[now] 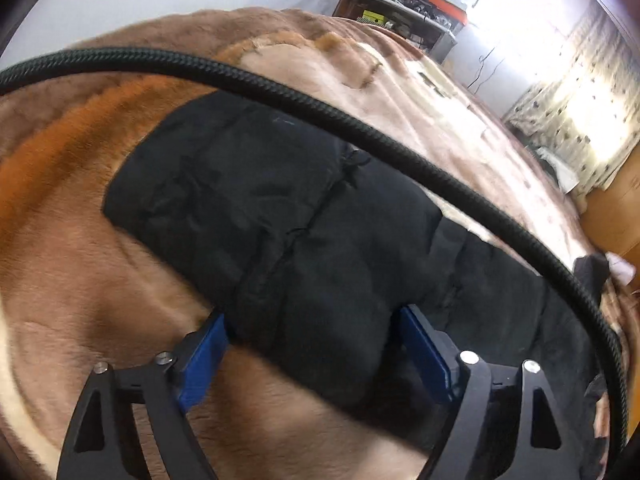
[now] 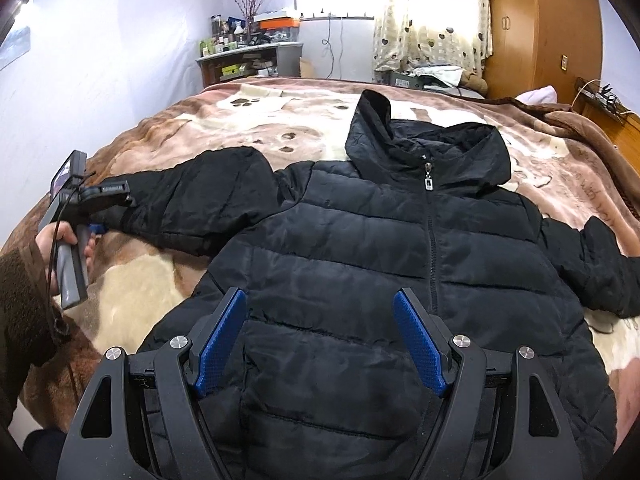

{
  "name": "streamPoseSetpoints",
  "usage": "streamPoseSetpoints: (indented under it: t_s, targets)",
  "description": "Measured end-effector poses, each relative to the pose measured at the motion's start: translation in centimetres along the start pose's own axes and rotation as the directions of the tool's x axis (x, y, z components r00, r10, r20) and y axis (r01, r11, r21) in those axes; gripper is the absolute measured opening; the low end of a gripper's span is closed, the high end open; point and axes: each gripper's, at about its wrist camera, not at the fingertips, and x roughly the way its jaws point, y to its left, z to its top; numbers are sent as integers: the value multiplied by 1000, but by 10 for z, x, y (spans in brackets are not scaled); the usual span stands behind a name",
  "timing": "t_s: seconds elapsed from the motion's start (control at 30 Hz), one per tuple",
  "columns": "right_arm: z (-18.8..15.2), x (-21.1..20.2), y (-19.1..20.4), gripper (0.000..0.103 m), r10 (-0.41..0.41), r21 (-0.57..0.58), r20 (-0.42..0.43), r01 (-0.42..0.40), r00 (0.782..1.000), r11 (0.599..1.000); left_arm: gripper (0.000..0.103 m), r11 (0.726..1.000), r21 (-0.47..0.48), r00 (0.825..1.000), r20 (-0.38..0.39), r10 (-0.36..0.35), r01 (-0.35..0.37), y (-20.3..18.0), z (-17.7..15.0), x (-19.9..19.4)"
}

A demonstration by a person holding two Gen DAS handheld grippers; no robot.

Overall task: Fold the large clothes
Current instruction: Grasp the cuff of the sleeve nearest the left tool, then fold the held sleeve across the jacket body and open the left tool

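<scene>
A black hooded puffer jacket (image 2: 360, 248) lies front up and zipped on the bed, hood (image 2: 424, 140) toward the far side, both sleeves spread out. My right gripper (image 2: 320, 294) hovers open over the jacket's lower front, with nothing pinched. In the left wrist view the end of one sleeve (image 1: 312, 264) lies between the blue fingers (image 1: 208, 352) of my left gripper (image 1: 312, 320). Its jaws stand wide on either side of the sleeve, and the fabric does not look squeezed. From the right wrist view, a hand holds that left gripper (image 2: 116, 208) at the sleeve's cuff.
A brown and cream plush blanket (image 2: 280, 128) with paw prints covers the bed. A cluttered shelf (image 2: 248, 56), a curtained window (image 2: 432, 16) and a wooden wardrobe (image 2: 544, 28) stand beyond it. A black braided cable (image 1: 360, 128) arcs across the left wrist view.
</scene>
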Motion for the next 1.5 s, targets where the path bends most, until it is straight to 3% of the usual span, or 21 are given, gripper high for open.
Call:
streamPoseSetpoints:
  t_s: [0.07, 0.13, 0.2, 0.3, 0.43, 0.5, 0.57, 0.7, 0.87, 0.97, 1.0, 1.1, 1.23, 1.37, 1.5]
  targets:
    - [0, 2, 0, 76, 3, 4, -5, -3, 1000, 1000, 74, 1000, -21, 1000, 9, -4, 5, 1, 3, 2]
    - [0, 3, -1, 76, 2, 5, -7, -2, 1000, 1000, 60, 999, -32, 1000, 16, -20, 21, 1, 8, 3]
    - [2, 4, -1, 76, 5, 3, -6, -5, 1000, 1000, 36, 999, -14, 999, 38, -33, 34, -3, 11, -3]
    - [5, 2, -3, 76, 13, 14, -2, -13, 1000, 1000, 17, 999, 23, 996, 82, -47, 45, -13, 10, -20]
    - [10, -5, -9, 76, 3, 33, 28, -4, 1000, 999, 14, 992, 113, 984, 159, -79, 62, -43, 4, -51]
    - [13, -10, -16, 76, -20, 51, 50, 18, 999, 999, 14, 981, 190, 969, 232, -88, 43, -68, -3, -74]
    - [16, -15, -24, 76, -32, 71, 62, 27, 998, 997, 14, 961, 270, 959, 254, -129, 57, -94, -15, -92]
    - [18, -25, -45, 76, -53, 127, 76, 43, 996, 991, 14, 902, 428, 939, 284, -193, 56, -151, -41, -121]
    - [16, -35, -71, 76, -74, 172, 84, 59, 994, 983, 14, 834, 547, 937, 252, -241, 68, -209, -81, -135]
    - [14, -40, -89, 76, -90, 203, 95, 69, 991, 977, 14, 754, 657, 934, 262, -244, 13, -243, -119, -141]
    - [13, -42, -96, 76, -96, 220, 98, 73, 991, 973, 14, 719, 695, 932, 252, -262, 14, -258, -134, -142]
    - [8, -45, -118, 76, -115, 280, 94, 85, 989, 956, 14, 647, 762, 940, 194, -280, 36, -288, -168, -137]
    - [1, -49, -139, 76, -137, 304, 85, 105, 987, 947, 14, 604, 795, 965, 107, -240, 61, -320, -199, -120]
    - [-3, -51, -160, 76, -160, 319, 79, 127, 984, 939, 15, 577, 813, 968, 78, -240, 78, -344, -225, -109]
    - [-6, -52, -179, 76, -172, 340, 68, 140, 983, 930, 20, 524, 844, 978, -1, -207, 112, -365, -249, -91]
